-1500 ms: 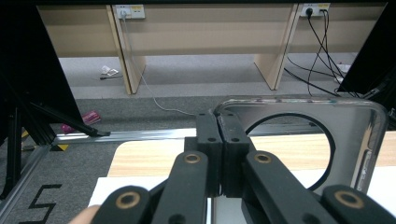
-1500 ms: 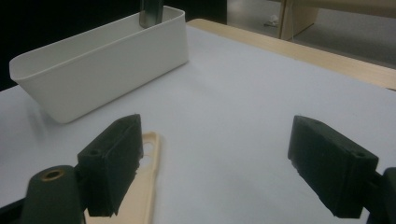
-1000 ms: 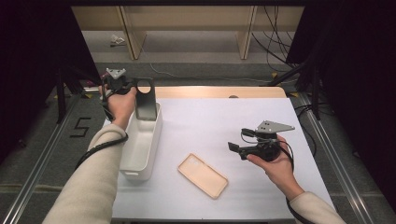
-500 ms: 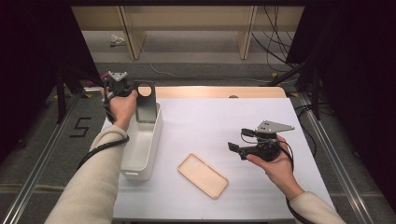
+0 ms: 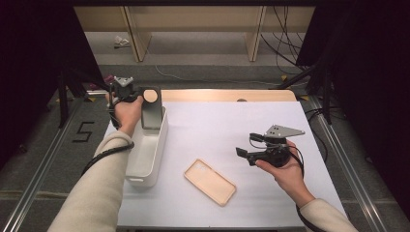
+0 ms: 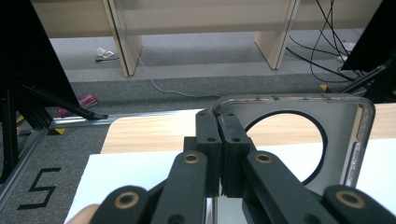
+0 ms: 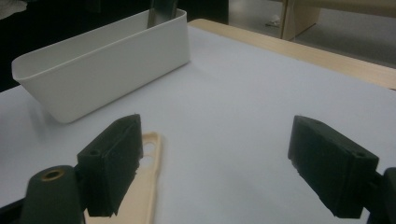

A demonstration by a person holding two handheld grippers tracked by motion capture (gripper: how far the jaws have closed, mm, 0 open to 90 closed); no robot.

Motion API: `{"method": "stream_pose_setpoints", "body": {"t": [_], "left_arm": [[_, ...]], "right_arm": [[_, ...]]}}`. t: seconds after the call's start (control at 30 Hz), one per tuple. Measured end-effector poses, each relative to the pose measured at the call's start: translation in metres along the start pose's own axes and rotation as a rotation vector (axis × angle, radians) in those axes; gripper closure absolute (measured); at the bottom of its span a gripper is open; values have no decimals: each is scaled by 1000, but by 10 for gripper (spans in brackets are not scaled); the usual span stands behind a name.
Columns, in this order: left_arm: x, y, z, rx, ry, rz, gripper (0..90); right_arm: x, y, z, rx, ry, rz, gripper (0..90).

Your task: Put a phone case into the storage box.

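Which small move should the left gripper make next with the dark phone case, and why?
Probably lower it: the left gripper is shut on the dark phone case, upright over the far end of the white bin. Sinking it inside before opening seems safest.

Left arm in a cream sleeve stretches forward along the left side in the high view, wrist straight, hand wrapped around the left hand-held gripper (image 5: 131,93) at the far left. Grey plate on top, cable trailing back along the forearm. Its jaws are pressed together, pads nearly meeting in the left gripper view (image 6: 219,140), clamped on a thin edge. Right forearm enters from the bottom right, palm up under the right hand-held gripper (image 5: 240,152), held above the table, pointing left, grey plate on top. Its jaws stand wide apart (image 7: 224,163), nothing between the pads.
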State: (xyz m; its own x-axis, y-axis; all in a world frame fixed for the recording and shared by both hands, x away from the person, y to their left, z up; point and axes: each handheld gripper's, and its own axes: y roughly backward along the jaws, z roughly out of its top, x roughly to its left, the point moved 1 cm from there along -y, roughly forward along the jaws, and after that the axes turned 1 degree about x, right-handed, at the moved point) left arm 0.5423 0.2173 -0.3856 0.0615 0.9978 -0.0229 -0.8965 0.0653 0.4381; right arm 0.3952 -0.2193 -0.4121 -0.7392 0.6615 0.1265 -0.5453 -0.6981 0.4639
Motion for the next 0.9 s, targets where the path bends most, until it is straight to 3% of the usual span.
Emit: {"method": "stream_pose_setpoints", "body": {"t": [0.9], "left_arm": [[-2, -9, -12, 47, -44, -6, 855]], "right_arm": [[0, 0, 0, 1, -1, 0, 187]]}}
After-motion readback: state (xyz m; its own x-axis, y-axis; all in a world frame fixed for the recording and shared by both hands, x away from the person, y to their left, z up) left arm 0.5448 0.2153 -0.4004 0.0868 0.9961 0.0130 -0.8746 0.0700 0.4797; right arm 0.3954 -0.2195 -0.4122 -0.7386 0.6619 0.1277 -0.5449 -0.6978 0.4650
